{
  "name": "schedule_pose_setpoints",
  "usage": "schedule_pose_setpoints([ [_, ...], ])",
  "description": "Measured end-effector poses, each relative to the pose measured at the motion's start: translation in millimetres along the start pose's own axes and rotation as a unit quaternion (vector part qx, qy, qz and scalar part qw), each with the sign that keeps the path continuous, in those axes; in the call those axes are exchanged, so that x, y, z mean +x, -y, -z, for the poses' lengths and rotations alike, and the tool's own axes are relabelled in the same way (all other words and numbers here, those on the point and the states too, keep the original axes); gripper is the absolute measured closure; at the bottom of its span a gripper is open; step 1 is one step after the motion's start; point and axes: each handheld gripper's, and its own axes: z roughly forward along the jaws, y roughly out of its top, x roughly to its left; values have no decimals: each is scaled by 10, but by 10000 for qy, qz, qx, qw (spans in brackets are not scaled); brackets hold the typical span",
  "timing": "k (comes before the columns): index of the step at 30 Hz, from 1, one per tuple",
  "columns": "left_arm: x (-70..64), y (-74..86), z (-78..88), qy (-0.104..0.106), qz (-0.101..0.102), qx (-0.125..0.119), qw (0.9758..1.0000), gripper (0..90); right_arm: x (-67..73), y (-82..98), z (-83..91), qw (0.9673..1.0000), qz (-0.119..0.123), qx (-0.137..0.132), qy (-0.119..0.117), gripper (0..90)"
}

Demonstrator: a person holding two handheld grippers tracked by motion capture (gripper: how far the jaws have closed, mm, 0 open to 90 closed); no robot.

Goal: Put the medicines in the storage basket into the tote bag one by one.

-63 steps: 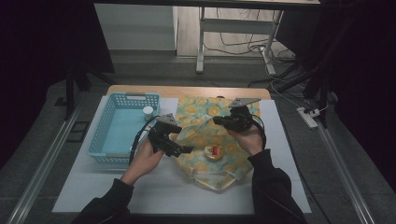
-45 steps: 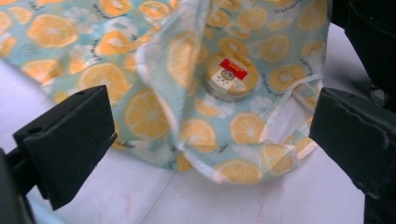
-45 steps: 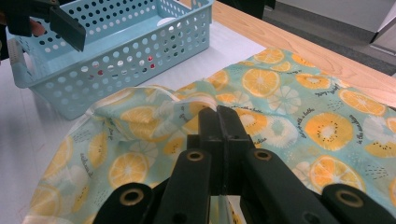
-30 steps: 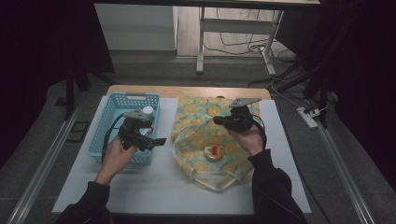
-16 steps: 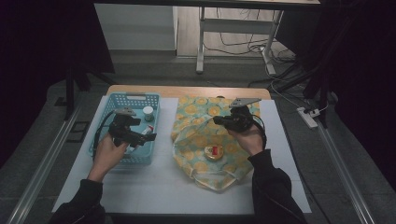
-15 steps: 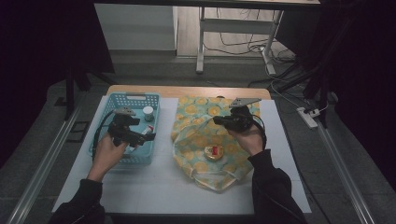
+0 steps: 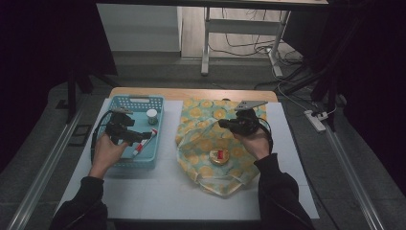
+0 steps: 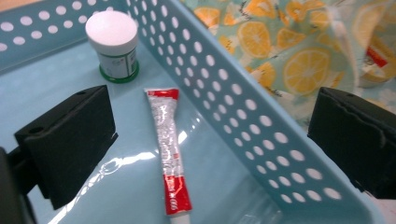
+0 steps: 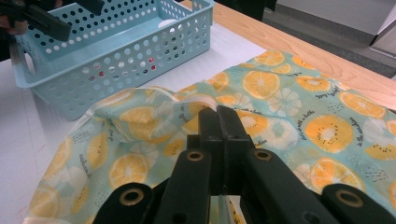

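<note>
Over the basket (image 7: 140, 165), the left gripper (image 8: 205, 154) is hanging with jaws spread wide, straddling the right wall while the tube (image 8: 169, 151) is lying flat inside, near the jar (image 8: 114, 44). Risk: descending now is clipping that wall. The right gripper (image 9: 218, 122) is pinching the cloth (image 9: 289, 116); any tug is tipping the tin (image 7: 219, 156).

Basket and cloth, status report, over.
Left gripper open over the blue basket, tube between its jaws, untouched. Right gripper shut on the lemon-print cloth. Basket wall stands by one left jaw.
</note>
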Motion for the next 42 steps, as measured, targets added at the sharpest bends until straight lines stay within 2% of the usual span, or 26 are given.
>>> schedule_pose_setpoints([
  [8, 84, -68, -168, -89, -65, 437, 9990, 0, 4, -2, 1, 10000, 25, 11, -7, 900],
  [15, 157, -79, -339, -29, -55, 854, 9963, 0, 8, -8, 12, 10000, 44, -28, -45, 900],
  [19, 202, -50, -449, -12, -65, 1196, 9928, 0, 12, -11, 14, 10000, 44, -23, -37, 900],
  [25, 224, -32, -566, -136, -37, 1621, 9867, 1, 7, -16, 22, 10000, 43, -29, -37, 900],
  [29, 210, -21, -597, -339, -65, 1785, 9833, 59, 13, -21, 30, 10000, 63, -53, -40, 900],
  [32, 188, -11, -609, -447, -121, 1880, 9811, 177, 17, -24, 31, 9999, 76, -55, -44, 900],
  [37, 169, -7, -632, -379, -208, 1997, 9789, 366, 17, -23, 27, 10000, 75, -35, -44, 900],
  [42, 182, 1, -640, -236, -112, 2083, 9777, 513, 21, -27, 33, 9999, 78, -57, -53, 900],
])
